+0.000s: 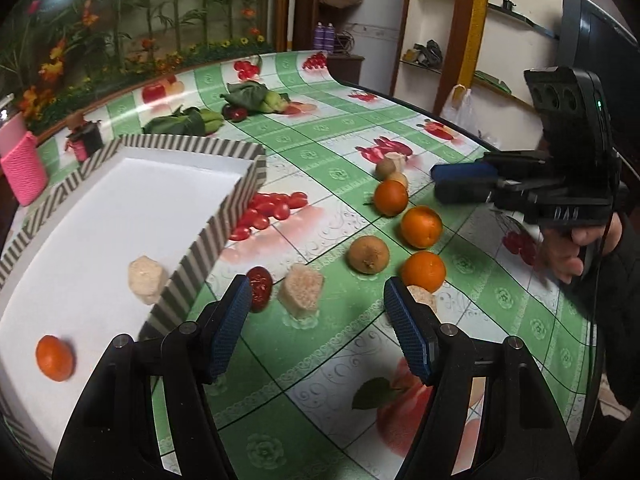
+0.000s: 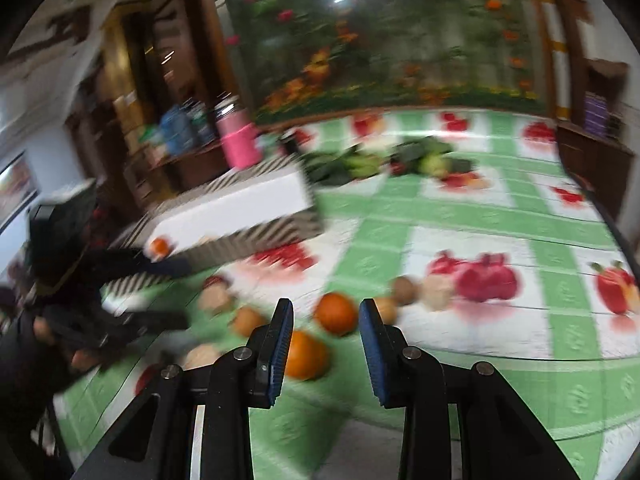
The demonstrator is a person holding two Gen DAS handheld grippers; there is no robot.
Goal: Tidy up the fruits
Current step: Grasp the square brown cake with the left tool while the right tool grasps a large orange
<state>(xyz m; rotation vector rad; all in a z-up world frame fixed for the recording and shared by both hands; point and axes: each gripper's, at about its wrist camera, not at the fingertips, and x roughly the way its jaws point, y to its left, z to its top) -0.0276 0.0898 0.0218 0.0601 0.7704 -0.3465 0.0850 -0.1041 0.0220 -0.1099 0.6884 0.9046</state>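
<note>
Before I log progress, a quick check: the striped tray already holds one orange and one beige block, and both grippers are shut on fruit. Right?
Not quite. The striped tray does hold one orange and one beige block, as the left wrist view shows. But the left gripper is open and empty, and the right wrist view shows the right gripper open and empty too.

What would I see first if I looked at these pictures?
Bright oranges lie in a loose line on the green fruit-print tablecloth, mixed with brown round fruits. To their left sits a big striped tray with a white floor, holding one orange and a pale lumpy piece. The open left gripper hovers in front.
</note>
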